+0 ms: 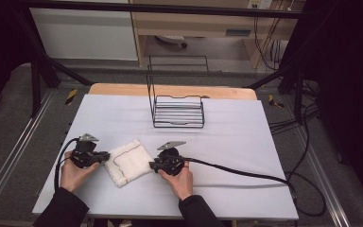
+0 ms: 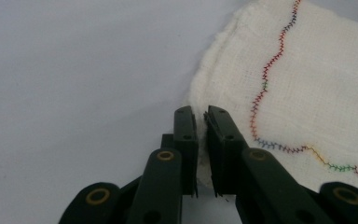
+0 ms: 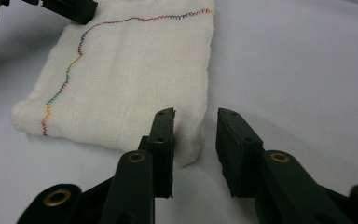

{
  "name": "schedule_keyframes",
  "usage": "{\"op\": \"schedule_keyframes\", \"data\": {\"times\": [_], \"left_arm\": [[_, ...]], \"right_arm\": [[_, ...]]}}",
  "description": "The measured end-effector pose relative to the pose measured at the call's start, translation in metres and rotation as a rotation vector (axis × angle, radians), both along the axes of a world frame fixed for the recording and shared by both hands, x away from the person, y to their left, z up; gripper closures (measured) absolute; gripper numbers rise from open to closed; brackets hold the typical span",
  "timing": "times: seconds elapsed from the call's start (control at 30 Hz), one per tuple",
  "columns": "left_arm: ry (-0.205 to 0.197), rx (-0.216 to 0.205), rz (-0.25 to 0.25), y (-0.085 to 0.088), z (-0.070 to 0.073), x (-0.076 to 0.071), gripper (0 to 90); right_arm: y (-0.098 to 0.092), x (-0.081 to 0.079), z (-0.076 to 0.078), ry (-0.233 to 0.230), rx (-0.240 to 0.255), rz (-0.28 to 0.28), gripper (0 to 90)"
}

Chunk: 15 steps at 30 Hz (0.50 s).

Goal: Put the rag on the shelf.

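High view: one folded cream cloth [image 1: 128, 161] with a wavy line of coloured stitching lies on the near part of the pale tabletop [image 1: 227, 142], between two tools. One black wire rack [image 1: 178, 111] stands at the far middle of the tabletop, well apart from the cloth; its slots hold nothing.

Two hands come in from the near edge, each in a dark sleeve. The left hand [image 1: 74, 174] holds the left tool [image 1: 107, 155] at the cloth's left edge. The right hand [image 1: 179, 178] holds the right tool [image 1: 151, 165] at the cloth's right edge. One cable trails from each tool; the right one runs across the tabletop to the right and off its edge.

Left gripper view: the left tool [image 2: 202, 122] has its jaws drawn nearly together, with a thin edge of the cloth [image 2: 307, 93] pinched between them.

Right gripper view: the right tool [image 3: 196, 122] has its jaws standing apart. The near corner of the cloth [image 3: 130, 84] lies beside the left jaw and reaches partly into the gap, but nothing is clamped. The left tool's black tip [image 3: 70, 9] sits at the cloth's far corner.
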<state>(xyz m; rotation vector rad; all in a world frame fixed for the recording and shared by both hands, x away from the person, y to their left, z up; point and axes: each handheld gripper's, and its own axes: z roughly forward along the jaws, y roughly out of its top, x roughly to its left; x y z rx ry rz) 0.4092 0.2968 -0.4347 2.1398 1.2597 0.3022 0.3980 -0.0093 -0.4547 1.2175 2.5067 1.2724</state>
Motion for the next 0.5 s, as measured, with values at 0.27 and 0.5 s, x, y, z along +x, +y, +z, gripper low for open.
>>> {"op": "schedule_keyframes", "data": {"times": [0.27, 0.5], "left_arm": [[0.001, -0.01, 0.008, 0.001, 0.002, -0.003, 83.7], [0.007, -0.033, -0.015, -0.005, 0.007, -0.019, 84.0]], "right_arm": [[-0.001, -0.001, 0.002, 0.012, 0.014, 0.004, 85.5], [-0.01, 0.007, 0.022, 0.002, -0.004, 0.017, 86.4]]}}
